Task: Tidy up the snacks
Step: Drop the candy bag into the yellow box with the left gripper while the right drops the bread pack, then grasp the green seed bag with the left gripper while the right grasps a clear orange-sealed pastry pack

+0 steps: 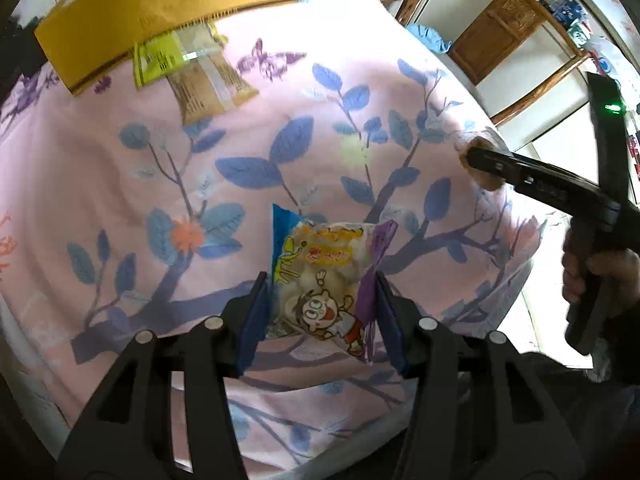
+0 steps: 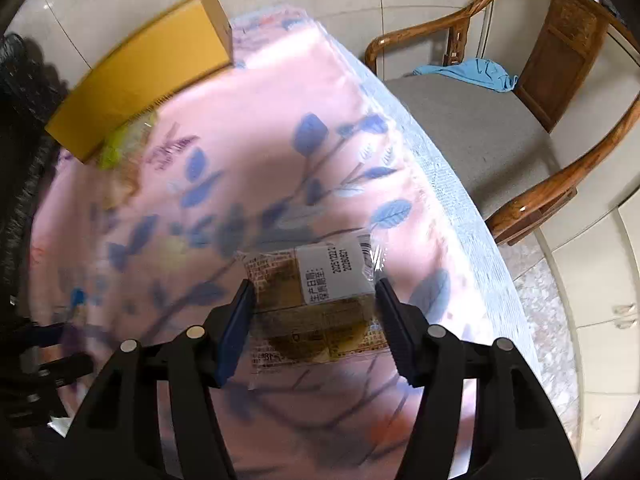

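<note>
My left gripper is shut on a cartoon-printed snack bag with blue and purple ends, held over the pink floral tablecloth. My right gripper is shut on a clear-wrapped brown cake pack with a white date label, above the cloth. The right gripper also shows in the left wrist view at the table's right edge, holding the brown pack. A yellow cardboard box lies at the far edge, with a green packet and a tan wafer pack at its opening.
A wooden armchair with a grey seat and a blue cloth stands right of the table. The yellow box also shows in the right wrist view. Tiled floor surrounds the table; shelves with clutter are at the far right.
</note>
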